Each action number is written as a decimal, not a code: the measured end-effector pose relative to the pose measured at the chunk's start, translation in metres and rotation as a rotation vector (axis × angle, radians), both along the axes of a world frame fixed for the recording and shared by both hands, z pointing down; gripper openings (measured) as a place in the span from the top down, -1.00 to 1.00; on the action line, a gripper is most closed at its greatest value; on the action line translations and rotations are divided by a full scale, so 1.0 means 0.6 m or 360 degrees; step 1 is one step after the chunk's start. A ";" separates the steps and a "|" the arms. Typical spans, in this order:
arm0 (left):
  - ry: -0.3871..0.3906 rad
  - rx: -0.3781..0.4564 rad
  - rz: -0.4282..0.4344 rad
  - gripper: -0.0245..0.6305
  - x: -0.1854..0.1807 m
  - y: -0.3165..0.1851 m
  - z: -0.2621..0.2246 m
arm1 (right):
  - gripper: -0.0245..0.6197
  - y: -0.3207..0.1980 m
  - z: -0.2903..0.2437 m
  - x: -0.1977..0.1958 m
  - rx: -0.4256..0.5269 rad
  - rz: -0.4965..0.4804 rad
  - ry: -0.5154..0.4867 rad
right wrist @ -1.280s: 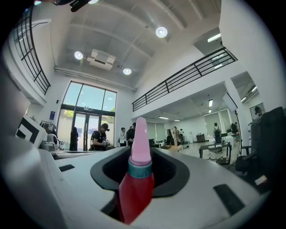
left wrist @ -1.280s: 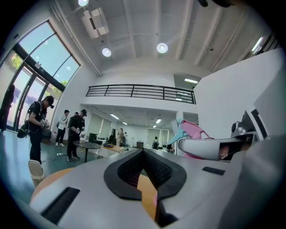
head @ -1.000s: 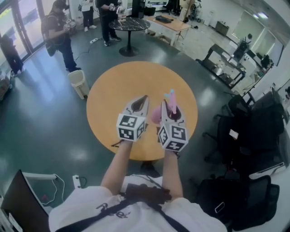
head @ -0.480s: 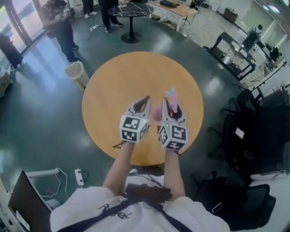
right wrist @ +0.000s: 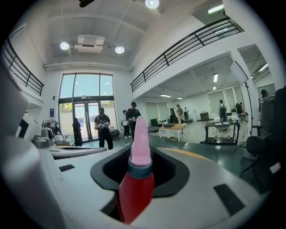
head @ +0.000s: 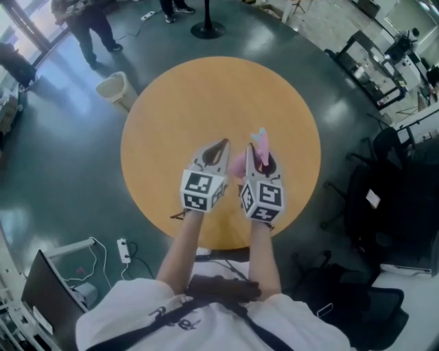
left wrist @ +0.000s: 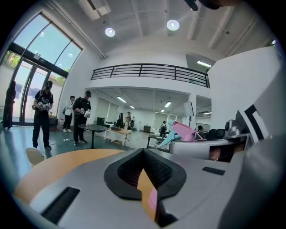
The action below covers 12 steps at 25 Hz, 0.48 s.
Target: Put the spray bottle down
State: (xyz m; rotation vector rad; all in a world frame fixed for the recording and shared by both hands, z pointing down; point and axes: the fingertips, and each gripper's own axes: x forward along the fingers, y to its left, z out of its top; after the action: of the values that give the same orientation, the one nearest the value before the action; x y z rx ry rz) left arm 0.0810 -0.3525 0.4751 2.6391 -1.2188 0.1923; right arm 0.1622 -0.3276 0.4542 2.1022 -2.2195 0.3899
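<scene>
The spray bottle has a pink head, a light blue trigger and a reddish-pink body. It stands upright between the jaws of my right gripper, which is shut on its body above the near part of the round orange table. My left gripper hovers just left of it, its jaws drawn together to a point with nothing in them. In the left gripper view the bottle's head pokes up above the right gripper. Whether the bottle's base touches the table is hidden.
A white bin stands on the floor left of the table, with people beyond it. Black chairs crowd the right side. A power strip lies on the floor at the near left.
Both grippers have sunk together toward the tabletop, side by side. The table now fills more of the head view. The right gripper's hold on the bottle is unchanged.
</scene>
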 end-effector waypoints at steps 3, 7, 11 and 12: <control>-0.0007 -0.0032 0.0001 0.88 0.008 -0.014 0.020 | 0.43 -0.019 0.029 0.010 -0.0055 0.0005 -0.0021; -0.0034 -0.0084 -0.0003 0.88 0.021 -0.032 0.051 | 0.43 -0.048 0.066 0.029 -0.0110 0.0013 -0.0026; -0.0055 -0.0137 -0.0008 0.88 0.026 -0.052 0.079 | 0.43 -0.080 0.095 0.042 -0.0141 0.0024 -0.0007; -0.0057 -0.0152 -0.0011 0.88 0.027 -0.057 0.086 | 0.43 -0.088 0.102 0.045 -0.0145 0.0025 0.0008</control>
State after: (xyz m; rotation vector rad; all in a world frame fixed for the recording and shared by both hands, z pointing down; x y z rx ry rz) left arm 0.0973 -0.3870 0.5266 2.5601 -1.1990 0.2906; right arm 0.1891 -0.3802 0.5155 2.0732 -2.1408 0.4768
